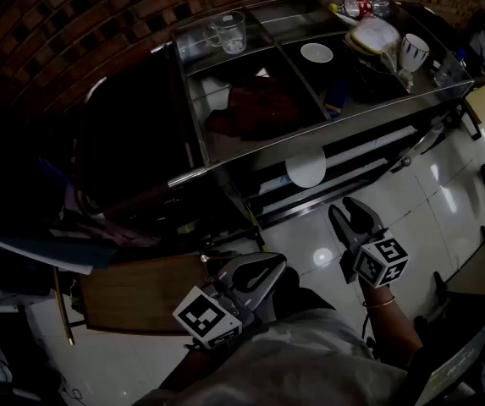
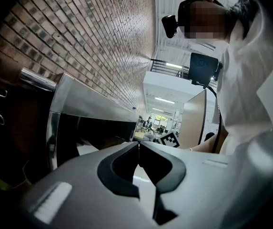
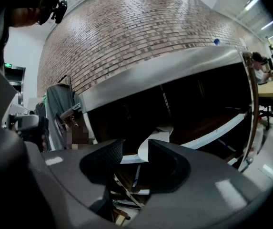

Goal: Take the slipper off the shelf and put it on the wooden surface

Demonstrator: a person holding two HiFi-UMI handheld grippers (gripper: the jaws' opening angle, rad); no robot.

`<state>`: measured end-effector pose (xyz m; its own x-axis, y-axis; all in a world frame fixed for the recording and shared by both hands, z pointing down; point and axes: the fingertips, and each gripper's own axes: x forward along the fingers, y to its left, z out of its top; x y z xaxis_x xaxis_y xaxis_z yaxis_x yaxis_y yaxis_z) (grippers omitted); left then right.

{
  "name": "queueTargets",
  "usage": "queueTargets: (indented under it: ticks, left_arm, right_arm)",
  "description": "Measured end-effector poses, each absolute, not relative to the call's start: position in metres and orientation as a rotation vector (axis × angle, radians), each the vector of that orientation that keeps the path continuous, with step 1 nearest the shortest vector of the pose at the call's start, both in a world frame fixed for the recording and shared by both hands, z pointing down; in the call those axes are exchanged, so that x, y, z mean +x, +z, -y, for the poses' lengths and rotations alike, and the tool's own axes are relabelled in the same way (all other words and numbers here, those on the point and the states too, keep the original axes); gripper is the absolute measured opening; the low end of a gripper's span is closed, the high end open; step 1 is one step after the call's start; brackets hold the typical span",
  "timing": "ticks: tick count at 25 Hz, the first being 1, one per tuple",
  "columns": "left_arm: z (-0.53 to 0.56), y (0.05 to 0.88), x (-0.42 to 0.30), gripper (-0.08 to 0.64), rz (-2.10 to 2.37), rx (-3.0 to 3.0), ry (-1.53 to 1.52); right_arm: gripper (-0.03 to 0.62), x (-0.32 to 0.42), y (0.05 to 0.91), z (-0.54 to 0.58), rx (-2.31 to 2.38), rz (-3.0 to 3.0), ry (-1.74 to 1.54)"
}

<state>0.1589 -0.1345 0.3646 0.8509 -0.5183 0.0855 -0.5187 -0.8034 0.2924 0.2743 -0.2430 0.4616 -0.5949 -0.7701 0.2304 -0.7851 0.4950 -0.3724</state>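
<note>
**Slipper on the low shelf, both tongs clear of it**

The slipper is a pale rounded shape on the lower level of the metal shelf. It sits near the front edge, in the middle of the scene. In the right gripper view it shows as a white curve in the dark opening beyond the jaws.

The right gripper is held over the tiled floor, just near of the shelf and a little right of the slipper, apart from it. Its jaws stand moderately wide with nothing between them.

The left gripper hangs nearer, close to the person's body. Its tips meet, with nothing held. It is just right of the wooden surface, which lies at near left, below the shelf's left end.

On the shelf's top level are a glass mug at far left, a plate in the middle and a cup at the right. A brick wall runs behind.
</note>
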Motion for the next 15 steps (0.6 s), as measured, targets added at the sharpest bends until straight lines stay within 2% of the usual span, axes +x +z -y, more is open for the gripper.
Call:
queueTargets:
  ticks: [15]
  left_arm:
    - [0.211,0.384,0.162,-0.002,0.943,2.656,0.058]
  right_arm:
    - [0.164,0.282,0.570,0.348,1.317,2.561,1.019]
